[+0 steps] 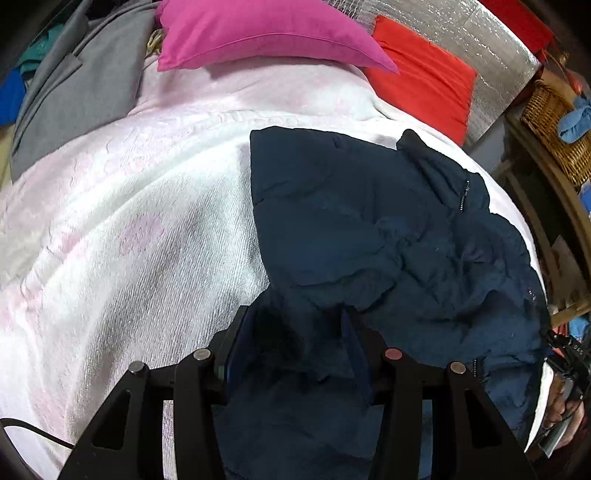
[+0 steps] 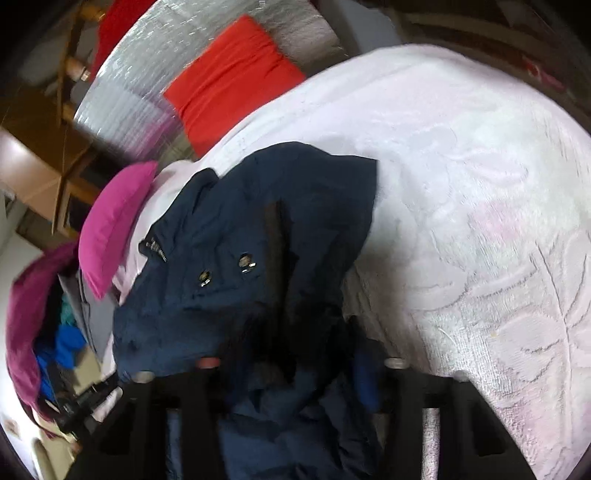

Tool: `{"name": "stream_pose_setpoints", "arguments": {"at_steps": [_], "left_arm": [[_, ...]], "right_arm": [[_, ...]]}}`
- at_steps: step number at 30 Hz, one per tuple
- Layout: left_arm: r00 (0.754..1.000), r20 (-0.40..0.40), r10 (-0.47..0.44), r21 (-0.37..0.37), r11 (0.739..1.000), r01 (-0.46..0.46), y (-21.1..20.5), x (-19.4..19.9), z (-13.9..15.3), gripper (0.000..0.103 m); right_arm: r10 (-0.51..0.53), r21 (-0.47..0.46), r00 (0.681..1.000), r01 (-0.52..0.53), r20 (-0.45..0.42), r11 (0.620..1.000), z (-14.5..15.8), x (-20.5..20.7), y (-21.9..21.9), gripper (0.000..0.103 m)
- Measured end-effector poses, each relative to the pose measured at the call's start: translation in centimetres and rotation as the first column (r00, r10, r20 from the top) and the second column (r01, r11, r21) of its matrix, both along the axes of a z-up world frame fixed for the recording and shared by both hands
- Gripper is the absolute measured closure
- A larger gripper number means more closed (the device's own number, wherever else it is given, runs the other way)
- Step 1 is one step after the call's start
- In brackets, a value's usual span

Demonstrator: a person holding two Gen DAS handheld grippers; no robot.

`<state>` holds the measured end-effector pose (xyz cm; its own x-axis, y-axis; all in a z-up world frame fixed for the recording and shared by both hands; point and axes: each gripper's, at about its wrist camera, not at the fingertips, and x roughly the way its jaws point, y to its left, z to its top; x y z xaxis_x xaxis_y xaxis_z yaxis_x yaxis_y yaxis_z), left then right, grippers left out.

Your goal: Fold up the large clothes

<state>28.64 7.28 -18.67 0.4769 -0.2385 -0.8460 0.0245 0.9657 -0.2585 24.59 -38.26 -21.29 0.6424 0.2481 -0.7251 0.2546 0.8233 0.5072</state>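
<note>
White bedspread (image 1: 129,221) carries the navy jacket (image 1: 351,221), partly folded (unfinished); left tool (image 1: 295,354) and right tool (image 2: 299,365) each pinch its fabric.

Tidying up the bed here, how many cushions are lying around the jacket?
2: a pink cushion on the blanket's far end, and a red cushion beside it against the silver sheet. Others may be hidden.
</note>
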Motion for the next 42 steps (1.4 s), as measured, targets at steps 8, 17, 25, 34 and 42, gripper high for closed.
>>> {"name": "stream_pose_setpoints", "arguments": {"at_steps": [8,17,25,34,42], "left_arm": [[1.000,-0.010,-0.014,0.028,1.000,0.014,-1.0,0.6,-0.4,0.053],[1.000,0.016,0.004,0.026,1.000,-0.005,0.1,-0.8,0.8,0.053],[0.999,0.040,0.019,0.034,0.999,-0.021,0.3,-0.9,1.5,0.039],[0.994,0.102,-0.042,0.246,0.969,0.016,-2.9,-0.9,1.4,0.039],[0.981,0.179,-0.081,0.343,0.939,0.015,-4.4,-1.4,2.5,0.039]], "right_arm": [[-0.036,-0.159,0.998,0.044,0.056,0.986,1.5,-0.6,1.1,0.069],[-0.052,-0.026,0.999,0.052,0.006,0.998,1.0,-1.2,-0.4,0.040],[-0.092,0.077,0.995,0.090,0.028,0.993,0.7,-1.3,-1.5,0.040],[-0.040,-0.131,0.998,0.045,0.047,0.990,1.9,-0.2,2.1,0.068],[-0.058,-0.117,0.998,0.058,0.003,0.991,0.8,0.5,1.0,0.069]]}}
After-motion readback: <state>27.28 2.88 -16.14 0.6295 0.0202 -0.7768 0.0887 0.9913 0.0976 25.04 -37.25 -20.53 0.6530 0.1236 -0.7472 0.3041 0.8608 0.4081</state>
